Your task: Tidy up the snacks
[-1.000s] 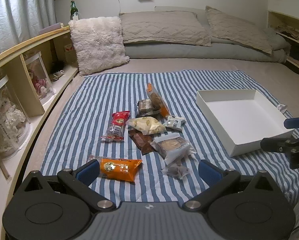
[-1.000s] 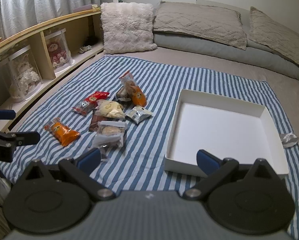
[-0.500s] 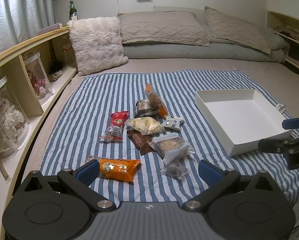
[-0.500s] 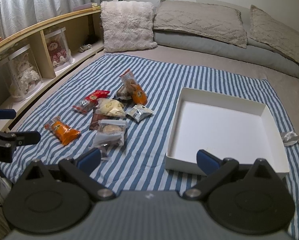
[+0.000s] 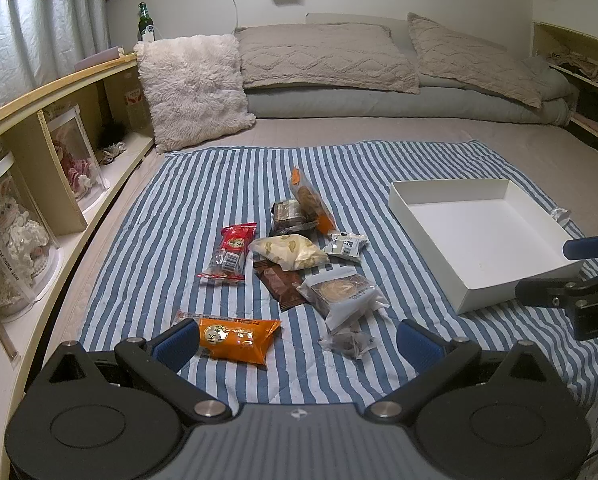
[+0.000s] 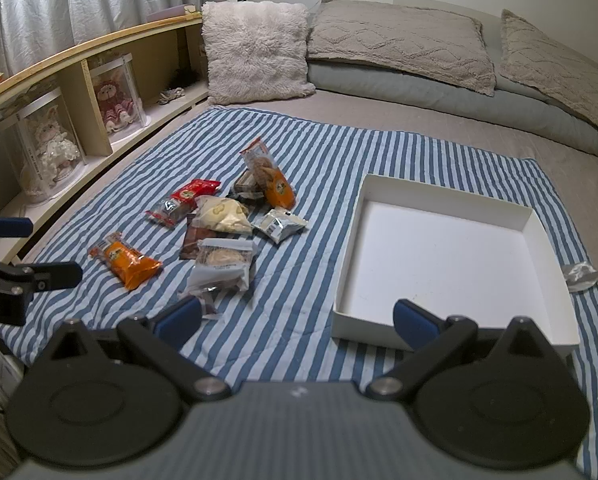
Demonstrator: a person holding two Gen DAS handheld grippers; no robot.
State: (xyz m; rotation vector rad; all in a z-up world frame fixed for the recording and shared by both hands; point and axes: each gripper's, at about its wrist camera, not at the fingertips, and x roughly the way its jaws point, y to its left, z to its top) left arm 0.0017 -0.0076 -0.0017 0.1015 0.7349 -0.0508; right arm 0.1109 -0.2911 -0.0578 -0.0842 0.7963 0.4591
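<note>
Both hand-held grippers still spread, hovering; snacks unmoved.

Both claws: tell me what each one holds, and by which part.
Nothing is held. The left claw and the right claw are both open, with the snacks loose on the striped blanket.

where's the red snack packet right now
The red snack packet lies on the striped blanket at the pile's left edge, beside the pale yellow packet, beyond the orange packet.
</note>
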